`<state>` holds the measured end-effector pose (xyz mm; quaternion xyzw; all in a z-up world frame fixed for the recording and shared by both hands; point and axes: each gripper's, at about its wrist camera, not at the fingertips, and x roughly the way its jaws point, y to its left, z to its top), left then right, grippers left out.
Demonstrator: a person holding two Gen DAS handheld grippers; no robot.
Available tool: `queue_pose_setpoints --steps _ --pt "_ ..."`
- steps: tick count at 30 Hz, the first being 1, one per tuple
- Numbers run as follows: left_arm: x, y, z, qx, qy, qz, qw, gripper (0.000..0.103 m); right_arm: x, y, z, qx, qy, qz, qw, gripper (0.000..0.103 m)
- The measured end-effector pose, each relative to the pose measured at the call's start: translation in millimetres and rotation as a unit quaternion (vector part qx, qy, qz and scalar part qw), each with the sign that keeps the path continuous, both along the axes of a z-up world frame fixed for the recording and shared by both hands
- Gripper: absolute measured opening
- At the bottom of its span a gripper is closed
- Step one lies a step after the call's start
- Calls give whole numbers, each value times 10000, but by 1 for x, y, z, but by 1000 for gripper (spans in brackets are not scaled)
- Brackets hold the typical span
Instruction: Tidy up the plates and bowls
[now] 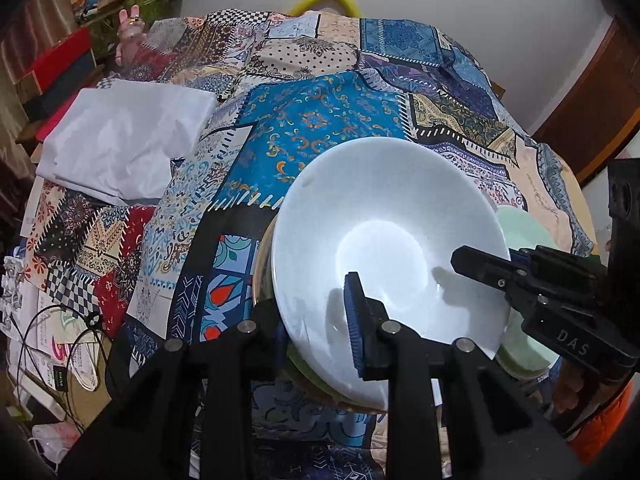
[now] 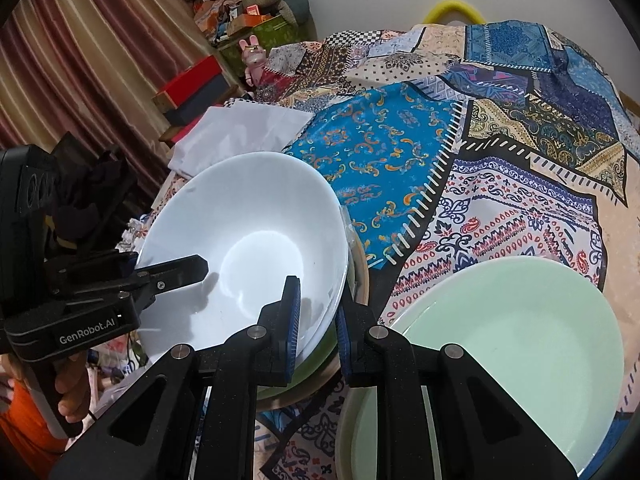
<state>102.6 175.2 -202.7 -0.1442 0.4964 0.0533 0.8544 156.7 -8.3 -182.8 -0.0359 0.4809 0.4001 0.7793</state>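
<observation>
A white bowl [image 1: 384, 240] [image 2: 248, 240] rests tilted on a low stack with a green dish [image 2: 316, 364] and a wood-coloured rim [image 2: 360, 276] under it. My left gripper [image 1: 316, 304] [image 2: 172, 268] is shut on the bowl's near-left rim. One blue pad [image 1: 354, 312] lies inside the bowl; the other finger is hidden beneath it. My right gripper [image 2: 318, 308] [image 1: 492, 260] is shut on the opposite rim, one finger inside and one outside. A pale green plate [image 2: 520, 340] [image 1: 524, 236] lies just right of the stack.
A patchwork tablecloth [image 1: 320, 120] [image 2: 500, 200] covers the table. A folded white cloth [image 1: 124, 140] [image 2: 240, 132] lies at the far left. Cables and papers [image 1: 68, 340] hang off the left edge. Boxes and a pink rabbit toy [image 2: 254, 56] stand beyond, by the curtain.
</observation>
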Motion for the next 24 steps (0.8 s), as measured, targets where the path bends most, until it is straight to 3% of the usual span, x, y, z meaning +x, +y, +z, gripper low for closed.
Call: queue_pose_setpoints --steps 8,12,24 --pt "-1 -11 -2 456 50 -160 9988 25 -6 0 2 -317 -299 74 9990 19" --pt "-3 -17 0 610 35 -227 9979 25 -4 -6 -1 -285 -222 42 9993 19" --pt "-7 -14 9 445 58 -219 9988 25 -5 -14 3 -254 -308 -1 9992 19"
